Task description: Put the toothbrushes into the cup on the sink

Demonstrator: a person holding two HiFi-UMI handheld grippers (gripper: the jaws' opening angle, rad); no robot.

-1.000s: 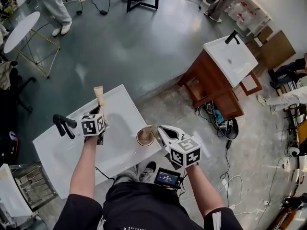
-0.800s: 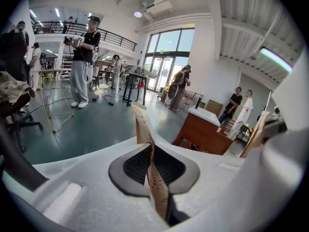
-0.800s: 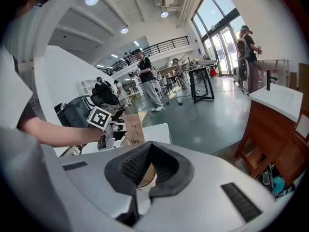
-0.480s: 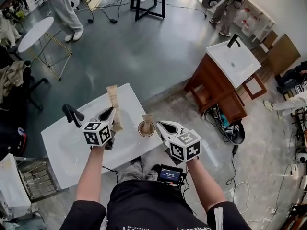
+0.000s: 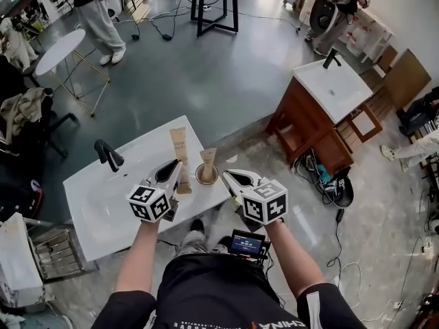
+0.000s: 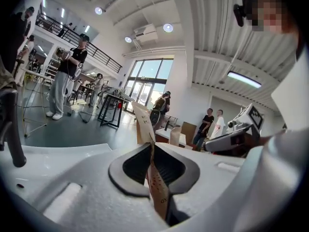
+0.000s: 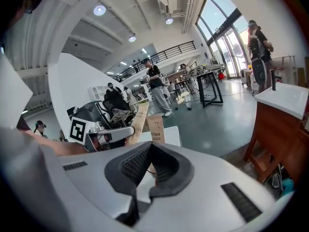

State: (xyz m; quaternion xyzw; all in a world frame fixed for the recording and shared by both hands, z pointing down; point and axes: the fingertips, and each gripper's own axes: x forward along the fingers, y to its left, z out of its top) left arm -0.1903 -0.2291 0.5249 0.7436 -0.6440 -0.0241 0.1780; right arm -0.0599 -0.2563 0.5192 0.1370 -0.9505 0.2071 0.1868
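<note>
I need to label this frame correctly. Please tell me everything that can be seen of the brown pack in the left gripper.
The pack is a long, flat sleeve of brown card, like kraft paper, with small dark print that I cannot read. It looks closed and undamaged. The left gripper is shut on its lower part; its top points up, slightly tilted. It shows over the white sink, beside the cup but not in it. Only the gripper's pads touch it.
</note>
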